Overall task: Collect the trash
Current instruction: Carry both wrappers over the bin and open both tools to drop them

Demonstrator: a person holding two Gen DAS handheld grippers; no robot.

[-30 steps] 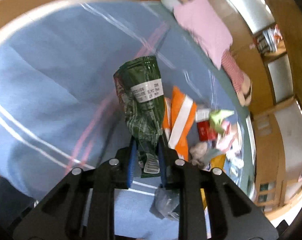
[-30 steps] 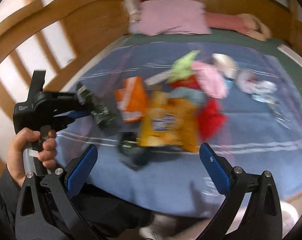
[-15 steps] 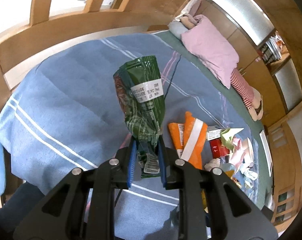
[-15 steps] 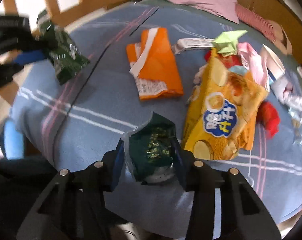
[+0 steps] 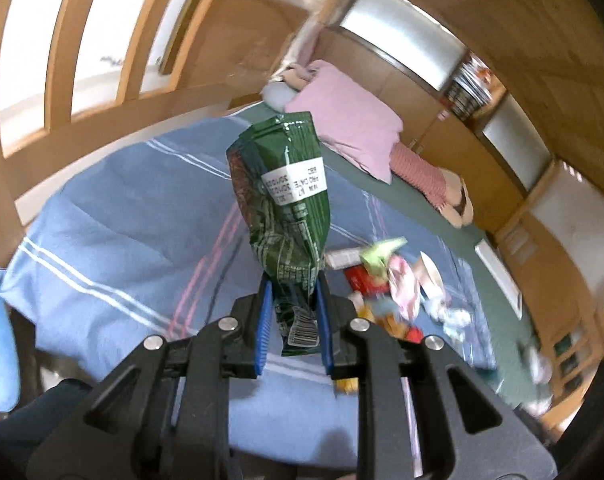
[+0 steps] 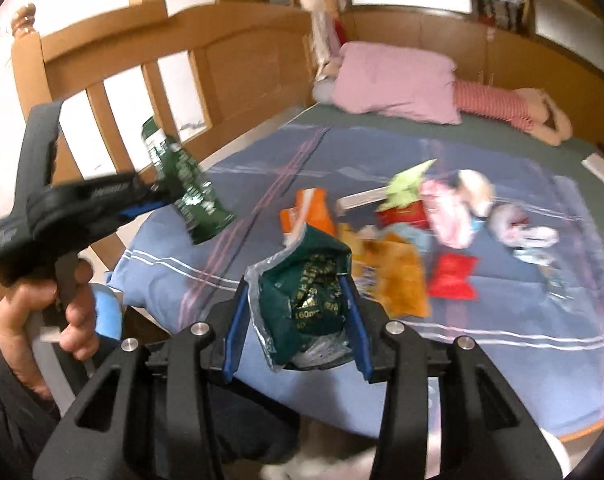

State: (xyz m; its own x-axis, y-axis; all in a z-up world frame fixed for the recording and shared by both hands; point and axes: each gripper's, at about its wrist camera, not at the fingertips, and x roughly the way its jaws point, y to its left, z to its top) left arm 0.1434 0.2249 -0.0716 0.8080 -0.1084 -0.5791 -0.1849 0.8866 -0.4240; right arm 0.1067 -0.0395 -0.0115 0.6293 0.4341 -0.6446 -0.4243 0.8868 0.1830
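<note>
Blurred, hard to separate — trash pile [image 6: 414, 240] on bed [image 6: 502, 320]. Left claw [image 5: 292, 312] clenched on green wrapper [image 5: 286, 200], long axis straight out along fingers, above bed. Right claw [image 6: 296, 320] grasping dark green bag [image 6: 306, 296] — crumpled, mouth tilted up-left.

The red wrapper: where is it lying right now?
In the right wrist view the red wrapper lies on the blue blanket, right of the yellow chip bag.

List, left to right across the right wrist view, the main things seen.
Left gripper clamping a tall dark green snack bag → crumpled teal foil wrapper in the right gripper → orange-yellow chip bag → small red packet.
</note>
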